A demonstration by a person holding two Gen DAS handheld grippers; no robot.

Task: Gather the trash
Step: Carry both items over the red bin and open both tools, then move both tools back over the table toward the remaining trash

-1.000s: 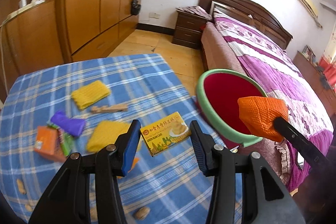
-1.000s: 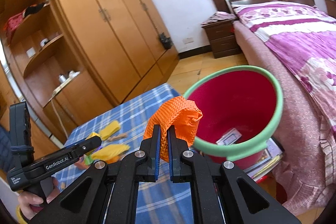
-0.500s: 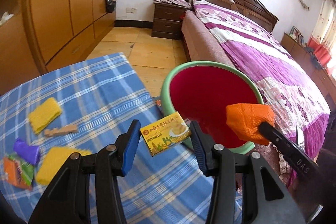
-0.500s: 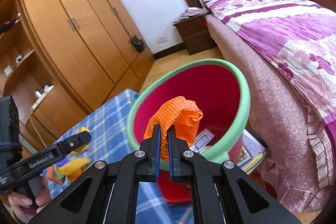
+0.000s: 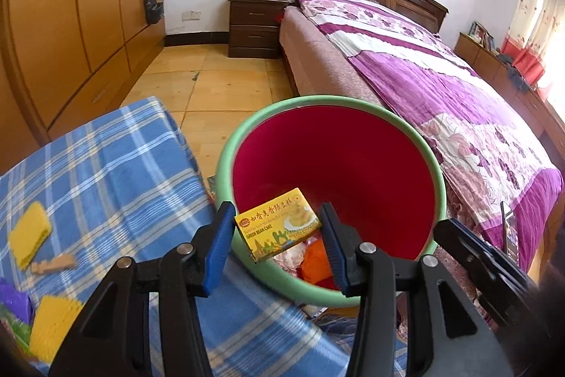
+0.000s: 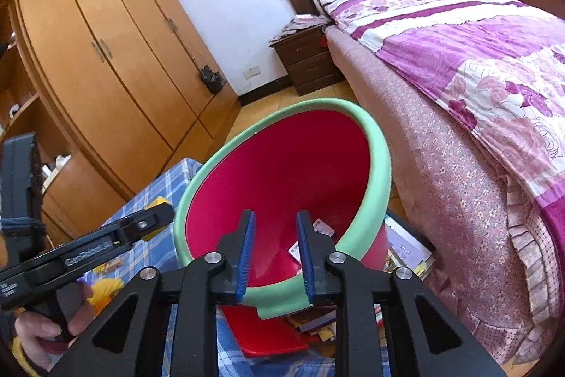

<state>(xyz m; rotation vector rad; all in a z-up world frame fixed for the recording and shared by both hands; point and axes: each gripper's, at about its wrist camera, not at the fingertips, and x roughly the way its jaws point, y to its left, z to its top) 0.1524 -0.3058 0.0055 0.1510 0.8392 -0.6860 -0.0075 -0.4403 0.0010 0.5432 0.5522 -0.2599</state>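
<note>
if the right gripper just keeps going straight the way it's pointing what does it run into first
Most likely the inside of the red bin with the green rim. The right gripper, jaws opening and empty, aims into its mouth, with nothing seen in between. Depth is hard to judge, so it could clip the near rim first.

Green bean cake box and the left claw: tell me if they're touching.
Touching. The left wrist view shows the green bean cake box clamped between both blue pads of the left claw, held over the red bin.
</note>
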